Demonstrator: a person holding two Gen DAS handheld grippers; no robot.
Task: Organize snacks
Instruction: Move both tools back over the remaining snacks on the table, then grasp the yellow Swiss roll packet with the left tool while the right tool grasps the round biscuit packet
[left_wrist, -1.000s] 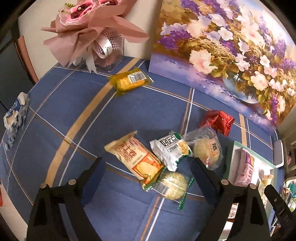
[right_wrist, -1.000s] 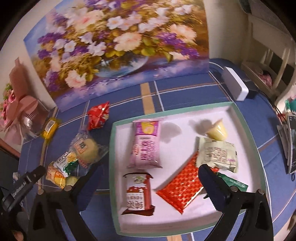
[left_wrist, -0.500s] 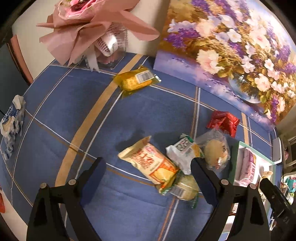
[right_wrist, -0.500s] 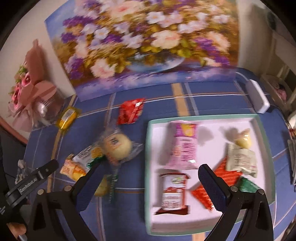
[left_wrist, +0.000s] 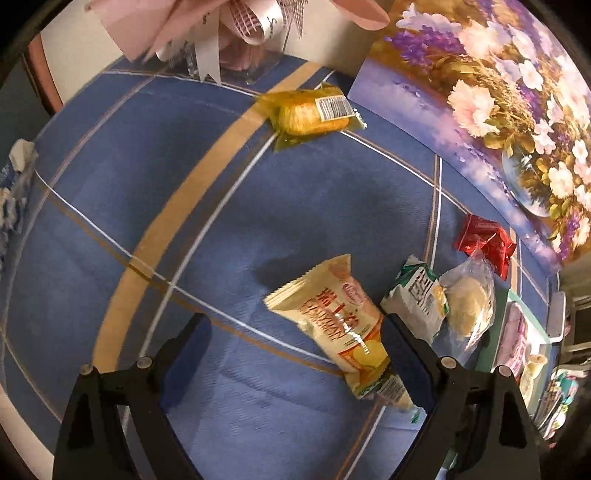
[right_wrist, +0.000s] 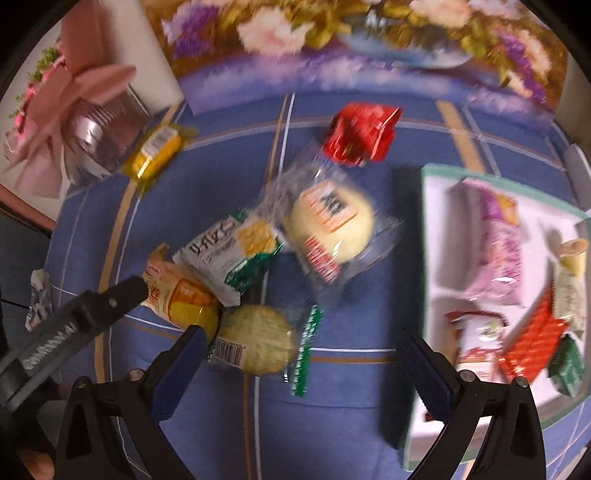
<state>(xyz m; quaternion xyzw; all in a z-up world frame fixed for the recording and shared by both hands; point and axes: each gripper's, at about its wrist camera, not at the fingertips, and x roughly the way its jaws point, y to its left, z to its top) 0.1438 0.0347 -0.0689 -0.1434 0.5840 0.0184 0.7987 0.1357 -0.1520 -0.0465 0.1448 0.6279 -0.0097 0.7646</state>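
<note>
A blue tablecloth (left_wrist: 110, 192) crossed by tan and white stripes fills both wrist views, with a large flower painting (left_wrist: 498, 103) propped along its far edge and a pink wrapped bouquet (right_wrist: 66, 110) in the corner. At the right side of the right wrist view, blurred, sits a white tray with a green rim (right_wrist: 430, 229), already holding a pink packet (right_wrist: 498, 251), a red packet (right_wrist: 532, 350) and several smaller snacks. On the cloth just left of the tray lies a loose cluster: an orange-and-cream bag (left_wrist: 340, 325), a white-and-green packet (right_wrist: 229, 258) overlapping it, a clear-wrapped pale bun (right_wrist: 332, 229) and a round green-edged cracker pack (right_wrist: 258, 343). A red wrapper (right_wrist: 358, 136) lies near the painting, and a yellow cake (left_wrist: 314, 114) sits well apart near the bouquet. The left gripper (left_wrist: 295, 328) hangs above the cloth, jaws spread wide and empty, its right finger just beside the orange bag. The right gripper (right_wrist: 299, 358) hangs over the cluster, jaws likewise apart, holding nothing.
</note>
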